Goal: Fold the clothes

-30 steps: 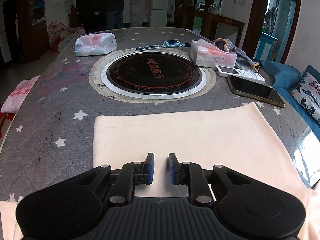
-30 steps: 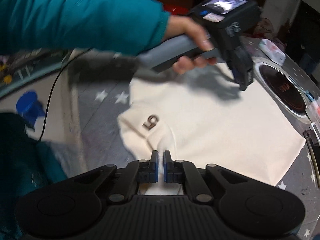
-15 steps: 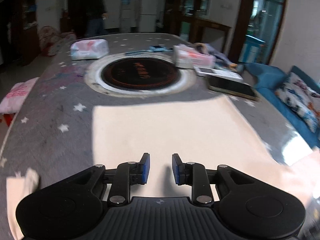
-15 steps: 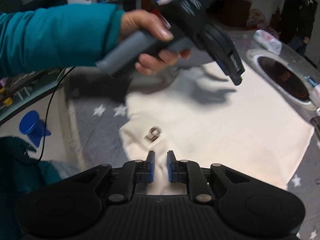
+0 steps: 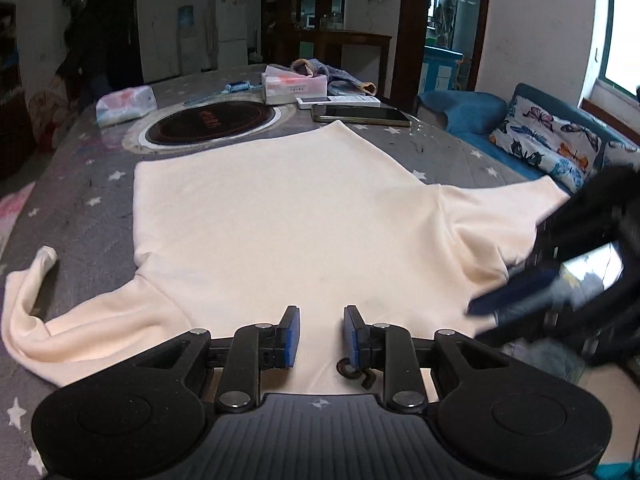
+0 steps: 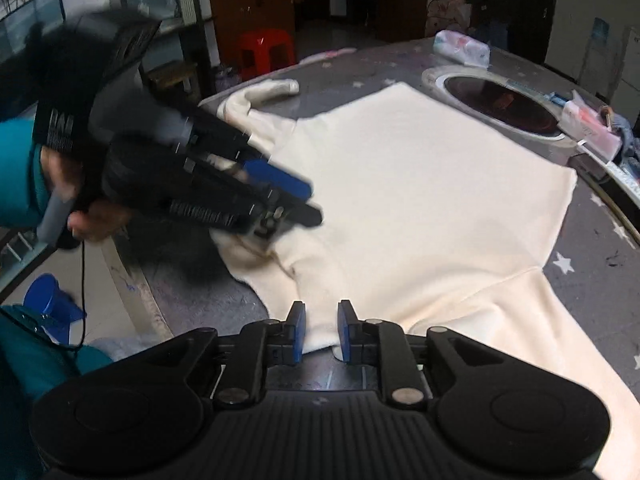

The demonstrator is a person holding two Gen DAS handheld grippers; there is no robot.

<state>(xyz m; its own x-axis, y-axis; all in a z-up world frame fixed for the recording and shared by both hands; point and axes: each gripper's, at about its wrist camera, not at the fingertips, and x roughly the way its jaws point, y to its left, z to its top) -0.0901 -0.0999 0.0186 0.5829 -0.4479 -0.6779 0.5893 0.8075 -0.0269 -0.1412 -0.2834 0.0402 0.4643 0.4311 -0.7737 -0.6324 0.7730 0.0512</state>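
Note:
A cream sweatshirt [image 5: 288, 220] lies spread flat on the grey star-print table, also in the right wrist view [image 6: 420, 208]. Its left sleeve [image 5: 36, 312] curls at the table's near left; the other sleeve [image 5: 500, 216] reaches right. My left gripper [image 5: 319, 336] is open, hovering over the collar edge by a dark logo [image 5: 356, 372]. My right gripper [image 6: 320, 332] is open just above the garment's near edge. The left gripper [image 6: 280, 196] shows blurred in the right wrist view, over the collar.
A round black hotplate [image 5: 212, 122] is set in the table beyond the shirt. Tissue packs [image 5: 126, 104], a phone [image 5: 360, 115] and a remote lie at the far side. A blue sofa [image 5: 552, 148] stands to the right, a red stool [image 6: 266, 50] to the left.
Both grippers have opened wider. The left gripper pulled back toward the collar, so the whole shirt shows. The right gripper let go of the cloth it pinched.

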